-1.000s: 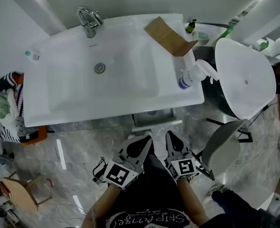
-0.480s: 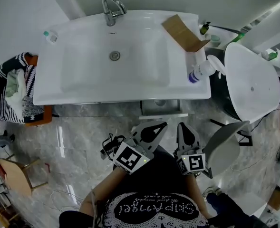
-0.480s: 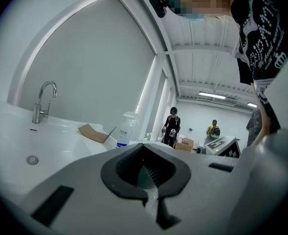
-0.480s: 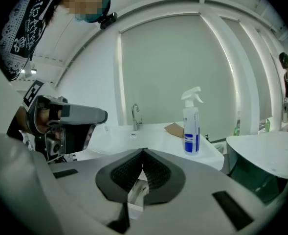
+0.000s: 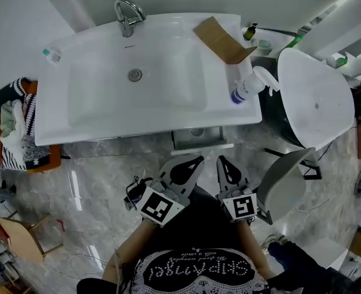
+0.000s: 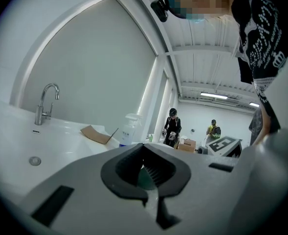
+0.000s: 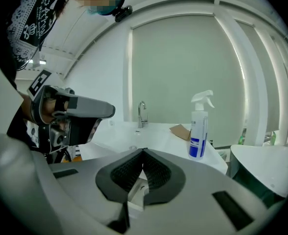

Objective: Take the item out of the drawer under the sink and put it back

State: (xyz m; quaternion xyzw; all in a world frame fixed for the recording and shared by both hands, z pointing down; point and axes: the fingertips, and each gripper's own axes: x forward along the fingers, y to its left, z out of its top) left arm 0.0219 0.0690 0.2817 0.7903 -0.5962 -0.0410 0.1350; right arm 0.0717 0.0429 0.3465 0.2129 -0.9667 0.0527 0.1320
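The drawer (image 5: pixel 197 138) under the sink (image 5: pixel 106 118) sticks out a little past the sink's front edge; what lies inside is too small to tell. Near it, side by side, the left gripper (image 5: pixel 195 162) and the right gripper (image 5: pixel 220 160) are both clenched on nothing. A spray bottle (image 5: pixel 249 86) lies on the sink's right corner, near a piece of cardboard (image 5: pixel 220 40).

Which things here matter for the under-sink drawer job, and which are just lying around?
For the job: drawer, sink, left claw, right claw.
Just lying about: spray bottle, cardboard piece, small bottle, clothes.
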